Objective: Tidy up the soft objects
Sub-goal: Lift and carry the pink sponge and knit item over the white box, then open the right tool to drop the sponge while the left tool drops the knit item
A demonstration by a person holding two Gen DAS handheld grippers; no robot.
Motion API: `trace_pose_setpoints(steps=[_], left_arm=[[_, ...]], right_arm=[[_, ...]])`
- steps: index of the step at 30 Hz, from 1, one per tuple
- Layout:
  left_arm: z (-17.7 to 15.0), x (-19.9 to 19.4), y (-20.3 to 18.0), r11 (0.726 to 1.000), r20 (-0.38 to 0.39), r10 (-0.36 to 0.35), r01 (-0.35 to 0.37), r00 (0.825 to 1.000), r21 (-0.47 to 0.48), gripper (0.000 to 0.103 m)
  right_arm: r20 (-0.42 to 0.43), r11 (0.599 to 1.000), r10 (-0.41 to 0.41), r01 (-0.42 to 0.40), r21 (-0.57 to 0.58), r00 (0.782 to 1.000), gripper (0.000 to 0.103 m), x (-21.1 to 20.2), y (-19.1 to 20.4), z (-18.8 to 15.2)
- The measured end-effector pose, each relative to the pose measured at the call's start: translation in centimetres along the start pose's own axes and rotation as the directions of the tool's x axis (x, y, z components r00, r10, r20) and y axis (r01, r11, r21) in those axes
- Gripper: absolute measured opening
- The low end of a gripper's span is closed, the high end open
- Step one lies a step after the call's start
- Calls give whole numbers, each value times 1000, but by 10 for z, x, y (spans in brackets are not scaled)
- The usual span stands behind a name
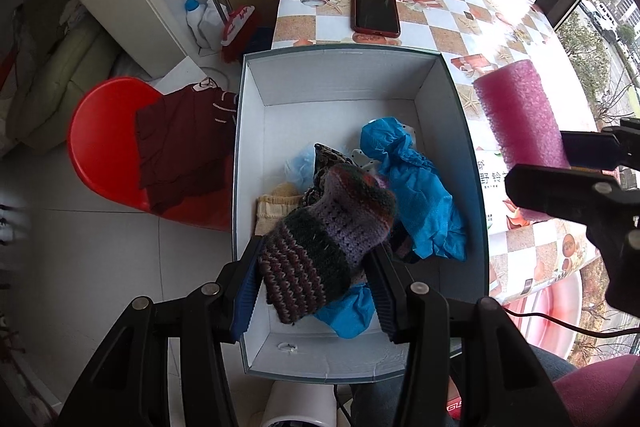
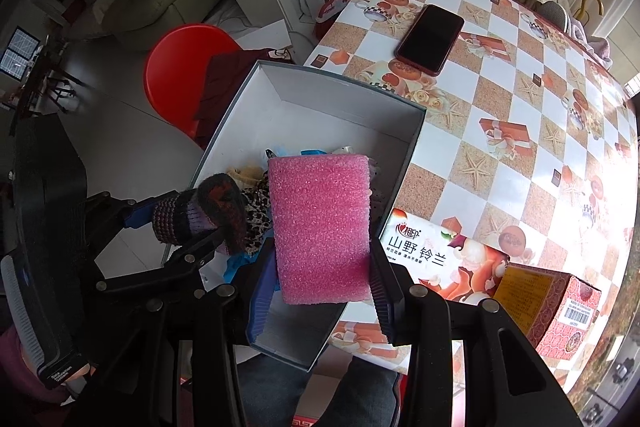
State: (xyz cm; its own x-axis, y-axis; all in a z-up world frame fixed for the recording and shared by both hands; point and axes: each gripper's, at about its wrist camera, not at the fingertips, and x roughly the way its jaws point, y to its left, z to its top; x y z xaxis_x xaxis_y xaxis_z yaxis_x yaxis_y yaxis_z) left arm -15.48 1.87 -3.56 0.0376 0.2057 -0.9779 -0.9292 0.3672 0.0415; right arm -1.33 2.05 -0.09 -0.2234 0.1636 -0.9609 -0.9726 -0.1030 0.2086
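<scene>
Ribbed knit sock (image 1: 320, 247), porous pink foam block (image 2: 320, 227)

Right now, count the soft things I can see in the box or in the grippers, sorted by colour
Blue: 2, crumpled blue cloth and pale blue puff in the box
Pink: 1, foam block in the right gripper
Multicolour knit: 1, knitted piece in the left gripper
Leopard print: 1, leopard fabric
Beige: 1, beige cloth
Total: 6

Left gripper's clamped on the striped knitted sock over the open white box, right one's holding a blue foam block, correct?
Not quite: the foam block in the right gripper is pink, as the right wrist view shows. The left gripper does clamp the striped knitted sock over the open white box.
</scene>
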Motion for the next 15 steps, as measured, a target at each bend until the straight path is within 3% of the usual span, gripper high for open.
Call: trace_pose_setpoints(steps=[15], left_arm=[[32,18,8,999,-15,9,-10,1000,-41,54]], right_arm=[[-11,1000,-7,7,8,1000,45,15,-4,35]])
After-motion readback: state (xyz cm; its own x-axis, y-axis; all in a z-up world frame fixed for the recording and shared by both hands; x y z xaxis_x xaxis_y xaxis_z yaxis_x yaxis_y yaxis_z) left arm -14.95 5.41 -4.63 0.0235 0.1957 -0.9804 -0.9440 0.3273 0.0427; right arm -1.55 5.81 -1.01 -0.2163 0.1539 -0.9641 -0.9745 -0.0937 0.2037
